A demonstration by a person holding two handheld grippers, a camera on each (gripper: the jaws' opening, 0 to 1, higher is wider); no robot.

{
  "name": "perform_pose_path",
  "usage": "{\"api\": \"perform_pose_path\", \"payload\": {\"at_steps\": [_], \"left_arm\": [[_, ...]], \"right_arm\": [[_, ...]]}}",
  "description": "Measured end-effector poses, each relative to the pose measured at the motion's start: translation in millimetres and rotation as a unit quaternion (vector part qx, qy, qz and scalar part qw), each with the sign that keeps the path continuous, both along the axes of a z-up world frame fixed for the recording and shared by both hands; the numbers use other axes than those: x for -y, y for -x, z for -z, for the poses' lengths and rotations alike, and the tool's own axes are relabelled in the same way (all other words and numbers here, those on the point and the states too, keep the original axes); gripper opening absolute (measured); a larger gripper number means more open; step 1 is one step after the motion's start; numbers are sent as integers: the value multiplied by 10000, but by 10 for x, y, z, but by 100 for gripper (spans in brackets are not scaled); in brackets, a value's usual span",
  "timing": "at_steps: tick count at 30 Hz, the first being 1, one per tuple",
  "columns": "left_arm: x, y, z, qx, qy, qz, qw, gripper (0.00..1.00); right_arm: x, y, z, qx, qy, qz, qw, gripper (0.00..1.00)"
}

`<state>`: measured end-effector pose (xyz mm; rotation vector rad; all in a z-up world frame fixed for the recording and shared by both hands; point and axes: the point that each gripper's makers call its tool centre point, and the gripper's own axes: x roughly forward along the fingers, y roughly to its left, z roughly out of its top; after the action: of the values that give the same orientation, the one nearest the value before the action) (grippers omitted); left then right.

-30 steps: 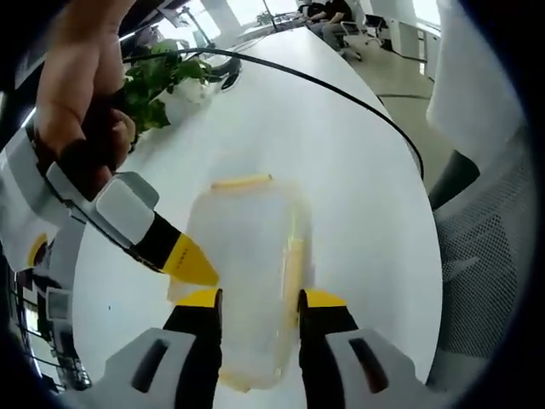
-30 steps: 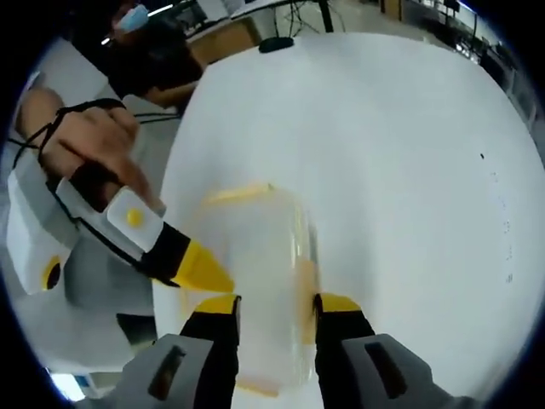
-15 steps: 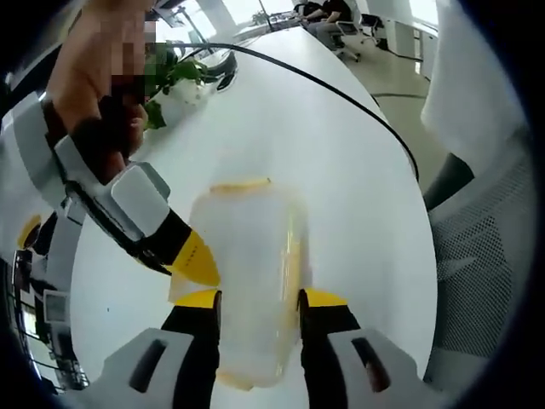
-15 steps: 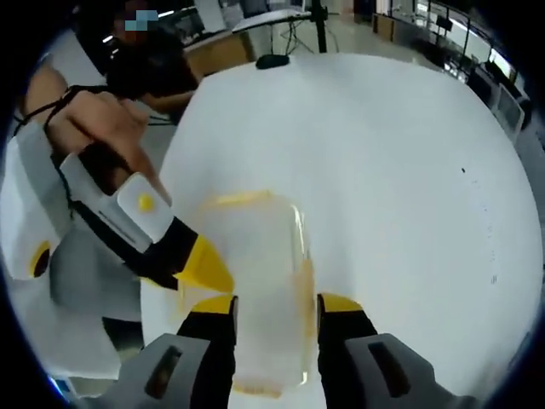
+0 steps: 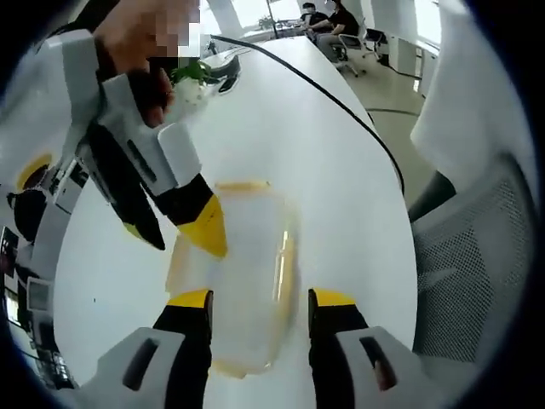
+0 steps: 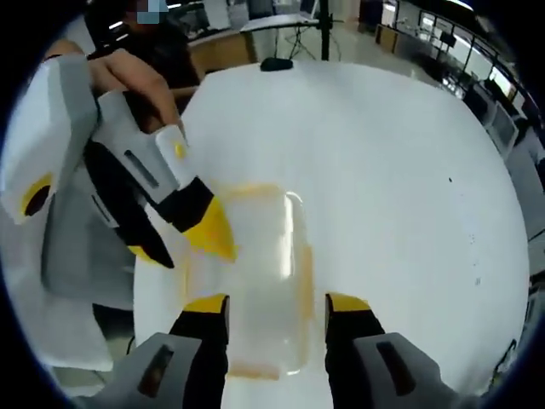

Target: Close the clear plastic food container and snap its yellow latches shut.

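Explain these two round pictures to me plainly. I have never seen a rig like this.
A person holds a two-jaw gripper in each hand, and each carries a fisheye camera looking along its jaws. In the left gripper view, the left gripper straddles a clear plastic food container with yellow latches on a white table; the other gripper touches it from the side. The right gripper view shows the right gripper around the same container. Both stand open.
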<state>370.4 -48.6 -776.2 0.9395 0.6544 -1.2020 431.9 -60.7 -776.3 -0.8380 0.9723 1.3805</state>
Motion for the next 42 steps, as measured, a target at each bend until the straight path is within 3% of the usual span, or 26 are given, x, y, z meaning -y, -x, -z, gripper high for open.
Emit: {"api": "perform_pose_path", "payload": {"at_steps": [16, 29, 42], "left_arm": [[-214, -111, 18, -84, -147, -155, 9997, 56], [-334, -251, 70, -85, -296, -95, 9995, 68], [-310, -357, 218, -216, -439, 61, 9988, 80]], "right_arm": [[48, 74, -102, 448, -206, 90, 9987, 61], [190, 168, -63, 558, -197, 185, 9981, 72], [273, 277, 80, 657, -158, 262, 9974, 78]]}}
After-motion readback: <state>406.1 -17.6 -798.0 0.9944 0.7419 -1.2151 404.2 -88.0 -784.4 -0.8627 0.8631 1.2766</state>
